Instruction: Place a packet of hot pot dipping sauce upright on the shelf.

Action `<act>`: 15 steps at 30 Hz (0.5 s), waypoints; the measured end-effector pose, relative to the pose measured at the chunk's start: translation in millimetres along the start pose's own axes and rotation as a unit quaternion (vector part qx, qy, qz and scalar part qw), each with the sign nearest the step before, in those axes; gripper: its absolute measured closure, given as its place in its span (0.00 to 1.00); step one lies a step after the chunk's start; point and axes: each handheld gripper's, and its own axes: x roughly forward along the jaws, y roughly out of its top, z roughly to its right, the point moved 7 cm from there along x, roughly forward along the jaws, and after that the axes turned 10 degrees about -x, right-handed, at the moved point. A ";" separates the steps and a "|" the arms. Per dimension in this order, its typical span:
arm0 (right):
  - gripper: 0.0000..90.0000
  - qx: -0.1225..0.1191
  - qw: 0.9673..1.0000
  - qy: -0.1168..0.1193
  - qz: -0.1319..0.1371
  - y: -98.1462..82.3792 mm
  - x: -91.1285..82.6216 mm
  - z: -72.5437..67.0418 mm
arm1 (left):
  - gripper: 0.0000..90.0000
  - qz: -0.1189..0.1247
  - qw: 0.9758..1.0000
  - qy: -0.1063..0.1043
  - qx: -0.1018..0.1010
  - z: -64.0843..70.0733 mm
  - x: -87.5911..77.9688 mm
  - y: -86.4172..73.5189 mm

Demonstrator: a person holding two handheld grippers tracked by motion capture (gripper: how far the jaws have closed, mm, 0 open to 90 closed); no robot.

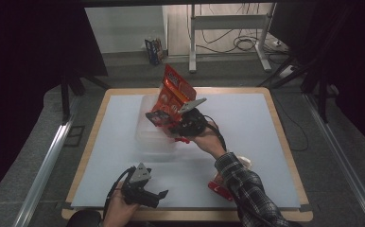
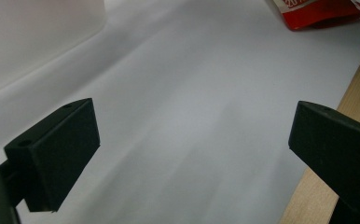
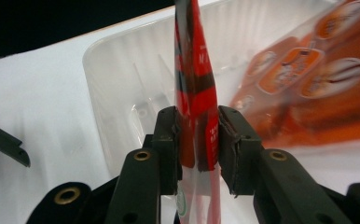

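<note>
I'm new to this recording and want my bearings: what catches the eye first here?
The red snack bag, held up over the middle of the table, clamped edge-on in the right gripper. Just beneath it sits a clear plastic bin with an orange packet inside. The left gripper rests open near the front edge, and another red bag lies by the plaid sleeve.

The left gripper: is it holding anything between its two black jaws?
No. In the left gripper view the left gripper has its jaws wide apart, with bare white table between them and nothing touching the pads.
</note>
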 end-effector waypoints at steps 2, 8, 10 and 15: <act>0.76 -0.006 1.000 -0.001 -0.003 1.7 7.1 -1.4 | 0.02 0.000 1.000 -0.001 -0.001 0.4 0.3 -0.2; 0.74 -0.006 1.000 0.011 -0.009 2.4 14.2 0.5 | 0.02 -0.003 1.000 -0.001 0.001 0.3 0.3 -0.7; 0.68 -0.007 1.000 0.010 -0.013 2.6 12.6 0.7 | 0.02 -0.003 1.000 -0.001 0.001 0.3 0.3 -0.7; 0.50 0.008 1.000 -0.007 -0.009 3.7 -0.5 5.2 | 0.02 -0.005 1.000 0.001 0.005 0.1 0.2 -0.9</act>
